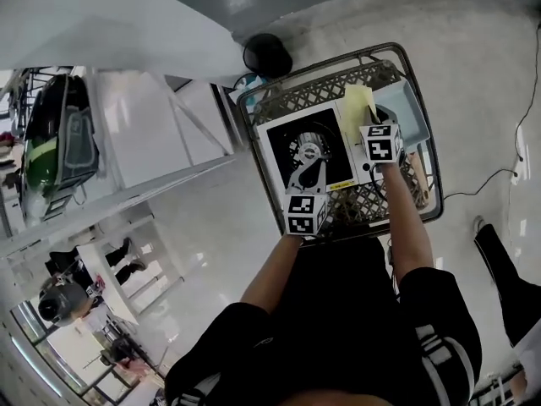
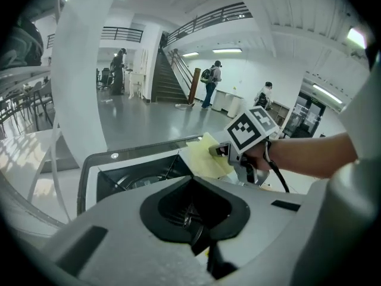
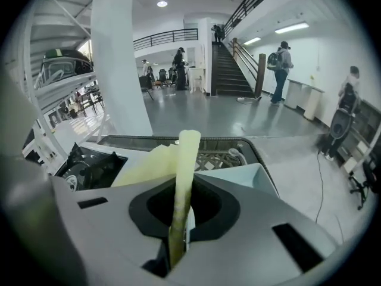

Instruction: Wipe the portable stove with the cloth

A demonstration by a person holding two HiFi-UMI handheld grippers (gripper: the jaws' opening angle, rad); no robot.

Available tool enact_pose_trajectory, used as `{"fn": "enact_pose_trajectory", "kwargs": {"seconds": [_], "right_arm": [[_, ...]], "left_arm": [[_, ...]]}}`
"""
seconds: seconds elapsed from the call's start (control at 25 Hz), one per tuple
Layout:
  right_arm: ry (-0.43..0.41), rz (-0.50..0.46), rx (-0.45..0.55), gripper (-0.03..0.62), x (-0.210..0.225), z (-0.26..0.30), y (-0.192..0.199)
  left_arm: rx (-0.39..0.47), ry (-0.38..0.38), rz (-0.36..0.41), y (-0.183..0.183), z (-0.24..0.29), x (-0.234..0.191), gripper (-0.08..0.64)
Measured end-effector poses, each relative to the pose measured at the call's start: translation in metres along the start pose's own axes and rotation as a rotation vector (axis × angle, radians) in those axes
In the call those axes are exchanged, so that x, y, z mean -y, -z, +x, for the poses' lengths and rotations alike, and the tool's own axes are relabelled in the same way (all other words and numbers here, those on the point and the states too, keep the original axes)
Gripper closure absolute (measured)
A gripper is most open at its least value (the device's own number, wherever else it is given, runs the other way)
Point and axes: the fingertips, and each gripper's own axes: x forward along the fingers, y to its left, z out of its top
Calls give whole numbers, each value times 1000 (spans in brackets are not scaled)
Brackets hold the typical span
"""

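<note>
The portable stove (image 1: 279,146) is white with a black burner well and sits on a lattice-topped table (image 1: 355,205). My right gripper (image 1: 365,123) is shut on a pale yellow cloth (image 1: 357,104) at the stove's far right corner. In the right gripper view the cloth (image 3: 178,159) stands up folded between the jaws of that gripper (image 3: 177,231), with the stove (image 3: 89,165) to the left. My left gripper (image 1: 306,169) reaches over the stove's near edge toward the burner. In the left gripper view its own housing hides most of the left gripper (image 2: 196,231). Beyond it are the stove (image 2: 113,174) and the cloth (image 2: 207,155).
A pale blue tray (image 1: 406,108) lies on the table just right of the stove, also in the right gripper view (image 3: 250,174). A black round object (image 1: 268,55) sits on the floor beyond the table. A cable (image 1: 507,172) runs across the floor at right. Several people stand far off in the hall.
</note>
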Motion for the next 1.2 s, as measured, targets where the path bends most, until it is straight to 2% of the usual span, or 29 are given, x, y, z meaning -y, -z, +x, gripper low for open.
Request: {"fn": "enact_pose_trajectory", "kwargs": {"seconds": [0.2,0.36,0.44,0.6,0.76,0.92,1.0,1.12,1.2], "right_arm": [[104,57,-66,580,41,-15,19],[177,126,46,580,61,-43,1],[178,109,121,580,53,-63,-17],[101,60,229,580,2,-117,-46],[-14,-13,320,580,-65,-167,-64],[-104,-54,389,580,-133,-227,-45],[-136,-69,420,580,-155,-254,-36],[-153,-114,455,580,-168,-289,-27],[-146,-129,483,580,-171,-312,-18]], "left_arm": [[64,30,-3,-28,-8,17,538],[109,-5,-22,-30,-33,12,538],[131,-44,-54,-25,-50,4,538],[162,-86,-97,-19,-89,-5,538],[253,-108,-99,-34,-120,-8,538],[297,-105,-80,-21,-160,1,538],[321,-105,-98,-12,-178,7,538],[387,-104,-142,-9,-203,20,538],[426,-115,-127,-6,-223,30,538]]}}
